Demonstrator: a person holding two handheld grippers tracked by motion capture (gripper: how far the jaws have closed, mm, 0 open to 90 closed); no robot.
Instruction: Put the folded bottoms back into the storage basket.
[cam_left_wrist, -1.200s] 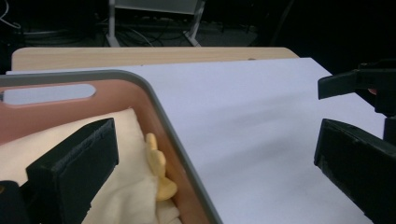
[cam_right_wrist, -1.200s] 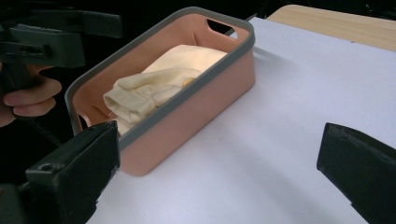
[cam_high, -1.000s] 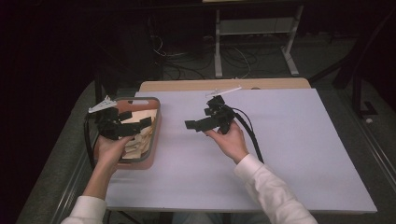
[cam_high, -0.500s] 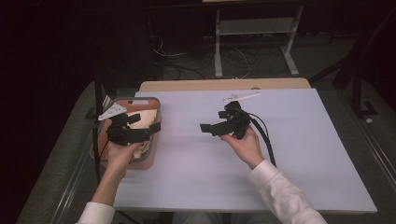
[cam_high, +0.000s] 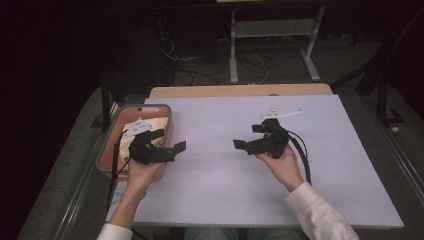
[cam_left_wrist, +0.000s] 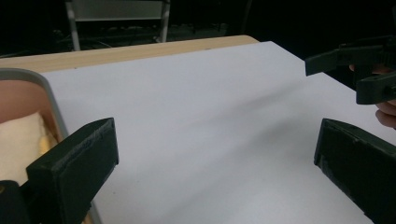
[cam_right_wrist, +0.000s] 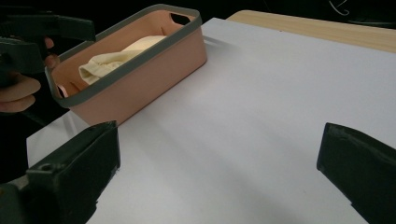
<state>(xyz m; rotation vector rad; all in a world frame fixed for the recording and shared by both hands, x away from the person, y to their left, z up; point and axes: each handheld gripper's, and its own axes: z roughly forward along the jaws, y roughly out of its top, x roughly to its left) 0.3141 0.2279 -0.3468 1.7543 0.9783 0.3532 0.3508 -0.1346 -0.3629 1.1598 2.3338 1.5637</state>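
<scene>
Left gripper hangs over the right rim of the pink basket, jaws spread wide, nothing between them. Basket sits at the table's left edge, slightly overhanging it, cream cloth bundled inside. Right gripper is mid-table, jaws also spread and empty, pointing toward the left one. The two grippers are well apart, with bare white tabletop between them. Plenty of open surface in front and to the right; only the basket wall sits close to the left jaws.
</scene>
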